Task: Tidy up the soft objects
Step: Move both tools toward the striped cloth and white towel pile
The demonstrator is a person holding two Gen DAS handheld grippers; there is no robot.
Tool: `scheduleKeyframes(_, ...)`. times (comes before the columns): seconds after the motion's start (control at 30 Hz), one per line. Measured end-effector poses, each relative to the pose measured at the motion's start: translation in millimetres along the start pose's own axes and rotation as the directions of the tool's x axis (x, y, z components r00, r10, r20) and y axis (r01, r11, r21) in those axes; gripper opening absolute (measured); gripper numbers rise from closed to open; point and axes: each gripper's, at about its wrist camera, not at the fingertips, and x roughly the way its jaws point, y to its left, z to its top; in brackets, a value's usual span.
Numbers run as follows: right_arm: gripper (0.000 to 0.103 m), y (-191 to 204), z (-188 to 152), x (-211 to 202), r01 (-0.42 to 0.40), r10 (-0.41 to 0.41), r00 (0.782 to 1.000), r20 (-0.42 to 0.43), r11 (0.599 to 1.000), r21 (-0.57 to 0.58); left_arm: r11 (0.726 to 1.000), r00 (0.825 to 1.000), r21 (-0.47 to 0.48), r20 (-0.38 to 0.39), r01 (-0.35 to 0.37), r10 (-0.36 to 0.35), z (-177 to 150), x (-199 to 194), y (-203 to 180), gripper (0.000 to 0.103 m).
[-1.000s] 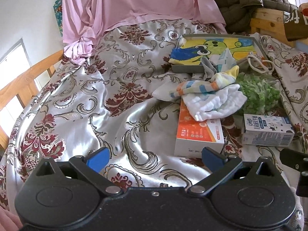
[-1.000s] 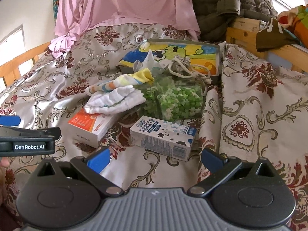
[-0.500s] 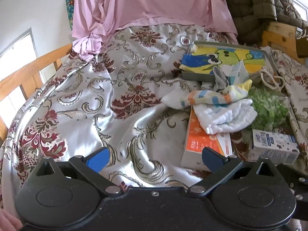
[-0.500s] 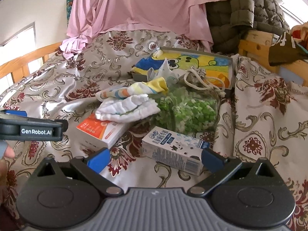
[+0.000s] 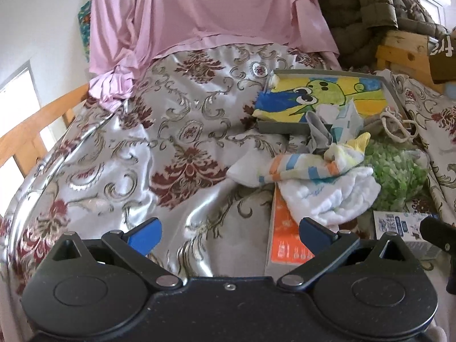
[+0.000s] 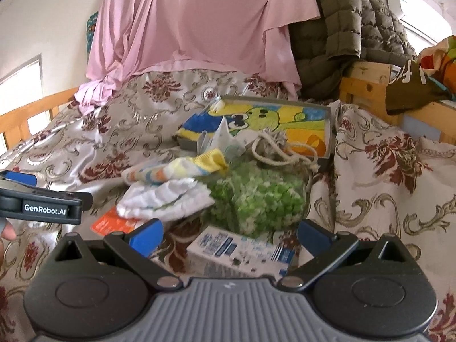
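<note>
Both my left gripper (image 5: 229,232) and right gripper (image 6: 229,232) hang spread and empty. To lift the white cloth (image 6: 168,199) cleanly, I should pinch its bunched top, clear of the orange box (image 6: 114,223).

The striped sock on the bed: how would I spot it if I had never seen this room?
Start at the shiny floral bedspread and find the grey tray with the cartoon frog picture. Just in front of it lies a small heap, where the striped sock rests on a plain white cloth, beside a bag of green bits. Only the sock has orange and blue bands and a yellow end.
</note>
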Motion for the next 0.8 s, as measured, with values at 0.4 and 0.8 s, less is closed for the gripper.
scheduleKeyframes(0.4, 0.103, 7, -4, 19, -0.088, 0.089, 0.996, 0.028, 0.995, -0.043, 0.983, 0.984, 0.118, 0.089, 0.141, -0.152, 34, 37, 4, 0.102)
scheduleKeyframes(0.8, 0.103, 48, 4, 48, -0.245, 0.258, 0.965, 0.048, 0.951, -0.188, 0.874, 0.877, -0.180, -0.093, 0.451, -0.472, 57, 122, 38, 0.101)
